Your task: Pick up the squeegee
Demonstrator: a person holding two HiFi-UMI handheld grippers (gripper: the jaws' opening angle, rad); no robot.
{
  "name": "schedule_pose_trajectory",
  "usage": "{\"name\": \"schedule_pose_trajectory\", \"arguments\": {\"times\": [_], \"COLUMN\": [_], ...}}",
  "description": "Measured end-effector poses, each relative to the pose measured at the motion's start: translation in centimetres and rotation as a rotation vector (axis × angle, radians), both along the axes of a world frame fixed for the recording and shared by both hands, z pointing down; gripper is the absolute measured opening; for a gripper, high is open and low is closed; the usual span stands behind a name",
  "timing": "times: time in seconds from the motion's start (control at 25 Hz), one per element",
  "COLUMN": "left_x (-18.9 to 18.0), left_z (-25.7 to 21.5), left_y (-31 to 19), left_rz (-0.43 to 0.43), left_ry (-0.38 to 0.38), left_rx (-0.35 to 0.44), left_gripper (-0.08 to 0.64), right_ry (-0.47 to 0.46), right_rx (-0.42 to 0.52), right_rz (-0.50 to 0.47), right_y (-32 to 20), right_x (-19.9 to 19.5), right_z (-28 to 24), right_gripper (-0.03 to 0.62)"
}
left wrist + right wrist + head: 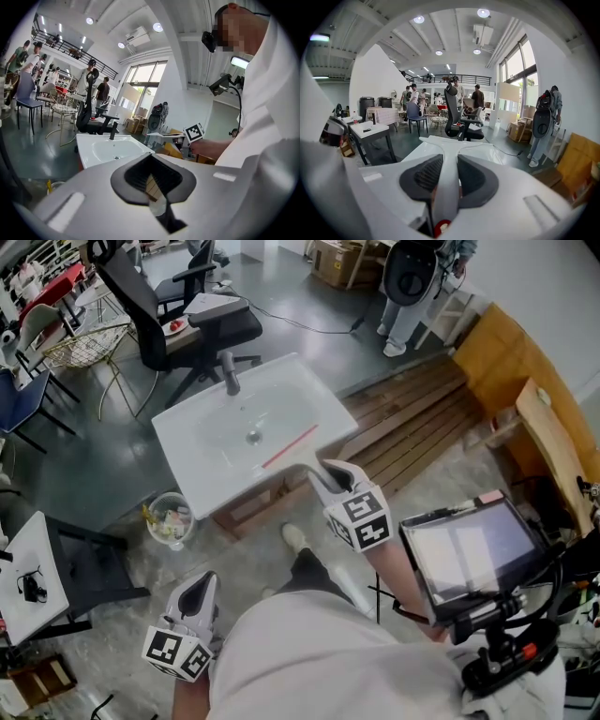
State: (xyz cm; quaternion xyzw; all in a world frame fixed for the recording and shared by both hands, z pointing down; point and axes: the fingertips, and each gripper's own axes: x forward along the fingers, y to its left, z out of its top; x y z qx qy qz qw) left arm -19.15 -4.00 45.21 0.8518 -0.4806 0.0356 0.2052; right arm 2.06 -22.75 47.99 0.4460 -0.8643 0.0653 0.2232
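Observation:
The squeegee (pixel 289 447) has a red-edged blade and a white handle, and it lies slanted at the front right of the white sink (pixel 187 427). My right gripper (pixel 319 470) is shut on the handle's near end. In the right gripper view the white handle (pixel 445 154) runs out between the dark pads (pixel 423 176) to the T-shaped blade over the sink (pixel 487 152). Whether the blade rests on the sink I cannot tell. My left gripper (pixel 206 579) hangs low at the left, away from the sink, its tips together and empty (pixel 151 157).
A black tap (pixel 230 371) stands at the sink's back. Behind it is a black office chair (pixel 178 315). A bin of rubbish (pixel 169 518) sits on the floor left of the sink, wooden planks (pixel 412 418) to its right. A person (pixel 412 287) stands at the back.

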Motion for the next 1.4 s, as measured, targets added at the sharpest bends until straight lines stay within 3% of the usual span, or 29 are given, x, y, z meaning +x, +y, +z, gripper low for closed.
{"name": "schedule_pose_trajectory", "arguments": {"times": [1.0,1.4], "left_x": [1.4,2.9], "left_z": [0.5,0.9], "left_y": [-2.6,-6.4], "left_rz": [0.01,0.029], "left_ry": [0.005,0.003], "left_rx": [-0.015,-0.021], "left_gripper": [0.008,0.008], "right_ry": [0.01,0.008], "right_rx": [-0.015,-0.031], "right_rz": [0.004,0.019], "right_y": [-2.1,-5.3], "right_x": [1.5,3.4], "right_z": [0.9,1.7], "right_gripper": [0.103,0.101]}}
